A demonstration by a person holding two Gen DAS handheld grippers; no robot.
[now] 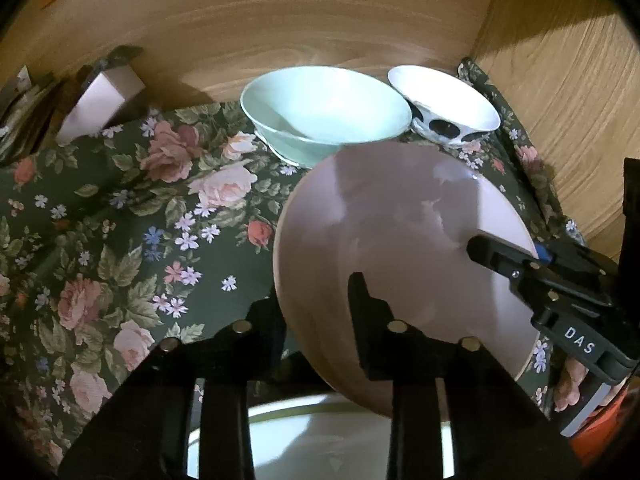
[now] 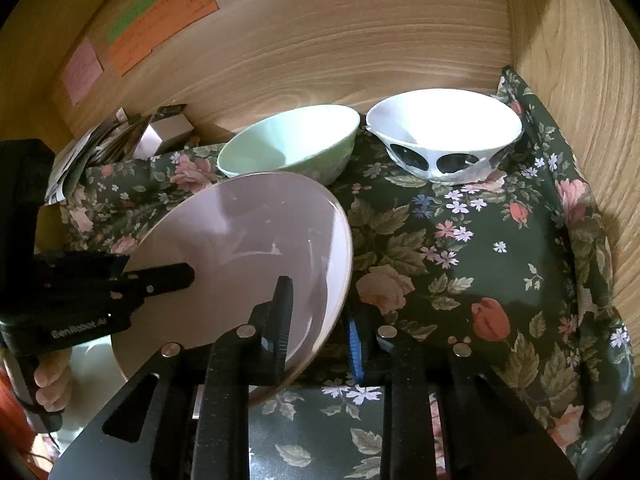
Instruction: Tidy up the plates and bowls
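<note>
- The pink plate (image 1: pixel 396 240) is held tilted above the floral cloth (image 1: pixel 120 220), near the middle of the table, its far rim just in front of the two bowls; nothing lies on it
- The left hand-held gripper (image 1: pixel 320 312) is closed on the plate's near rim, one finger (image 1: pixel 368 320) on the upper face and the other below the plate
- The right hand-held gripper (image 2: pixel 316 316) is closed on the plate's right edge, one finger (image 2: pixel 280 320) over the face and the blue-padded one (image 2: pixel 354 344) behind the rim
- In the right wrist view the left tool shows at the left with a person's fingertips (image 2: pixel 50 376) under it
- The green bowl (image 2: pixel 292 148) stands upright at the far side by the wooden wall (image 2: pixel 320 40); it is empty
- The spotted bowl (image 2: pixel 444 136), white with black patches, stands upright just right of the green one, apart from it, and is empty too
- A white plate (image 1: pixel 312 436) with a greenish rim lies on the table below the pink plate, on the near side, mostly hidden by the gripper
- At the far left stand a small box (image 2: pixel 166 130) and some papers (image 2: pixel 80 160) against the wall
- Coloured notes (image 2: pixel 160 16) are stuck on the wall above them
- The cloth rides up against the side wall at the right
</note>
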